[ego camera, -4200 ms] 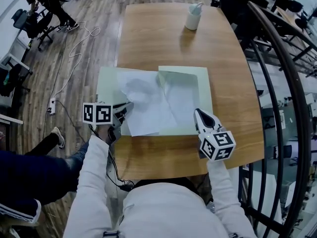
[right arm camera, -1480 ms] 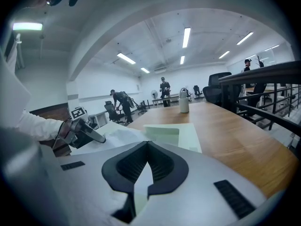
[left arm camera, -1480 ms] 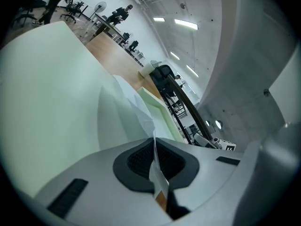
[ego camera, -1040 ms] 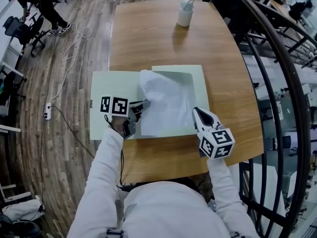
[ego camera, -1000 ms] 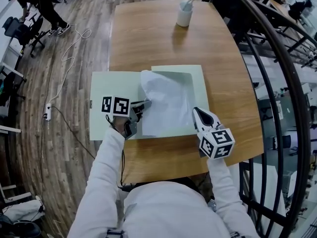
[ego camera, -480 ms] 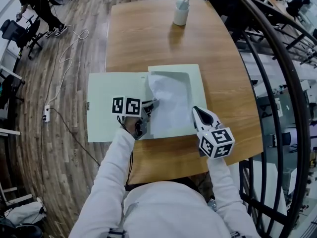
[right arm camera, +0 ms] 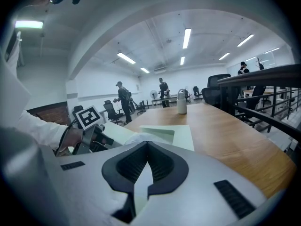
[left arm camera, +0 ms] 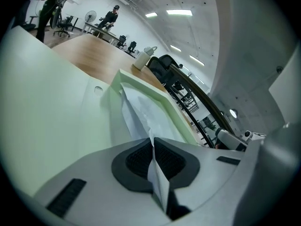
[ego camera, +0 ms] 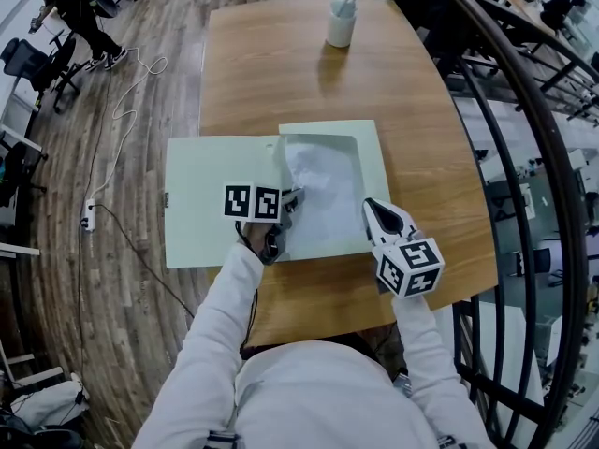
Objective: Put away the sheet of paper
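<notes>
Pinching the sheet of paper (ego camera: 323,187) by its near left edge, our left gripper (ego camera: 292,198) is pressed together on it, while the sheet sags, rumpled, into the tray of the pale green file box (ego camera: 372,148) on the worktop (ego camera: 281,64). We judge it light, limp and easily creased, so an edge pinch suits. Our right gripper (ego camera: 374,215) appears clamped on the box's near rim.

Left hand-held gripper (ego camera: 293,195) pinches the sheet (ego camera: 323,190); right hand-held gripper (ego camera: 369,207) sits closed.
</notes>
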### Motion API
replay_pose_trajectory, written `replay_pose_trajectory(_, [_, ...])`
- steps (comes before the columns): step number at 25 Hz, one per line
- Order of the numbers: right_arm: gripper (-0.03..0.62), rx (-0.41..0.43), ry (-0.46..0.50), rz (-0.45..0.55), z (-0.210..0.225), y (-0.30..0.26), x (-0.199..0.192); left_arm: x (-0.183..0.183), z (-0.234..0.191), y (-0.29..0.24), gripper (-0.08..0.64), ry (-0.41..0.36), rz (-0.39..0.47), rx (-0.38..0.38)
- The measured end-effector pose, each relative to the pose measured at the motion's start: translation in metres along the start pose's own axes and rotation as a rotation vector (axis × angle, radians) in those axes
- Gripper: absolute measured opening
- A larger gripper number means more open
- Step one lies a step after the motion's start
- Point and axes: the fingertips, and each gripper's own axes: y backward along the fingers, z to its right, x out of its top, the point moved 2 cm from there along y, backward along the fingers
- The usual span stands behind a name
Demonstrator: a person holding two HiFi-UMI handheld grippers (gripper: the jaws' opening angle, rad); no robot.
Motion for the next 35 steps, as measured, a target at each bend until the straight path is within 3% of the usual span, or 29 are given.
replay_pose_trajectory(6, [0.026, 0.004, 0.010, 0.004, -0.003, -0.001, 0.001, -0.001, 0.001, 0.006, 0.102, -0.080, 0.015, 0.082])
replay_pose_trajectory(9, [0.027, 0.011, 0.010, 0.007, -0.004, -0.001, 0.002, 0.002, 0.002, 0.012, 0.136, -0.137, 0.046, 0.159])
replay_pose_trajectory(18, [0.026, 0.036, 0.012, 0.028, -0.014, -0.004, 0.005, 0.030, 0.015, 0.047, 0.149, -0.415, 0.219, 0.358])
replay_pose_trajectory(24, [0.026, 0.040, 0.019, 0.053, -0.016, -0.003, 0.009, 0.043, 0.040, 0.077, 0.081, -0.544, 0.347, 0.389])
replay_pose_trajectory(27, [0.026, 0.035, 0.027, 0.071, -0.017, 0.000, 0.012, 0.046, 0.048, 0.093, 0.041, -0.576, 0.406, 0.406])
replay_pose_trajectory(35, [0.026, 0.029, 0.073, 0.123, -0.025, 0.007, 0.026, 0.050, 0.060, 0.129, 0.021, -0.611, 0.515, 0.421])
